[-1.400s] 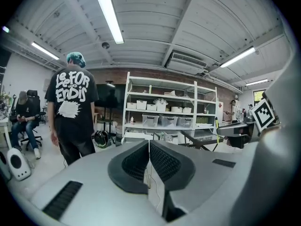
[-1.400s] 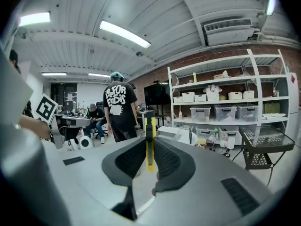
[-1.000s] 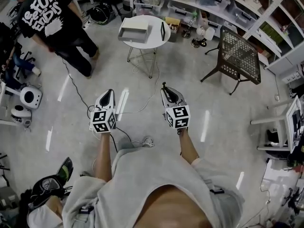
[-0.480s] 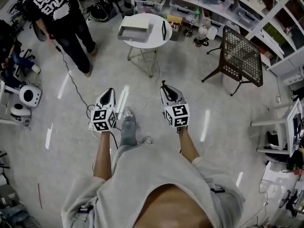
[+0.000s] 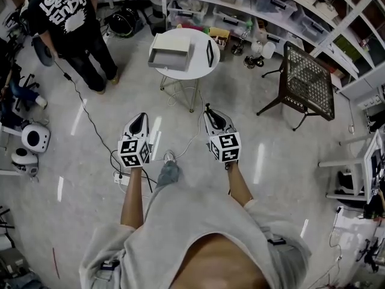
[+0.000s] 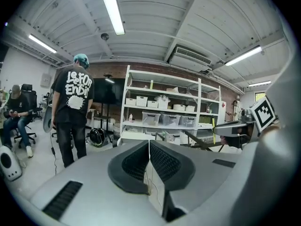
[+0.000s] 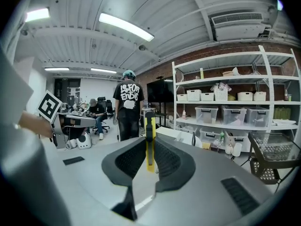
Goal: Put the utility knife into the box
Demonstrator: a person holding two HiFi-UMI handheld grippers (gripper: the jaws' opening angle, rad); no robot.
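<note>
Right gripper [image 7: 149, 147] pinched upright yellow-and-black utility knife [image 7: 150, 125], left gripper [image 6: 149, 147] pressed together, empty, open grey box [image 5: 170, 43] on round white table [image 5: 195, 62] ahead of both.

In the head view, the utility knife [image 5: 207, 108] in the right gripper [image 5: 210, 114] was a sliver too small for us to make out. The top edge cut off a standing person [image 5: 66, 23], and a dark object [image 5: 209, 53] on the counter [image 5: 195, 70] was unidentifiable.

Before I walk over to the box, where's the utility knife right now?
The utility knife stands upright, clamped between the jaws of the right gripper. It shows best in the right gripper view, still short of the round white table ahead.
</note>
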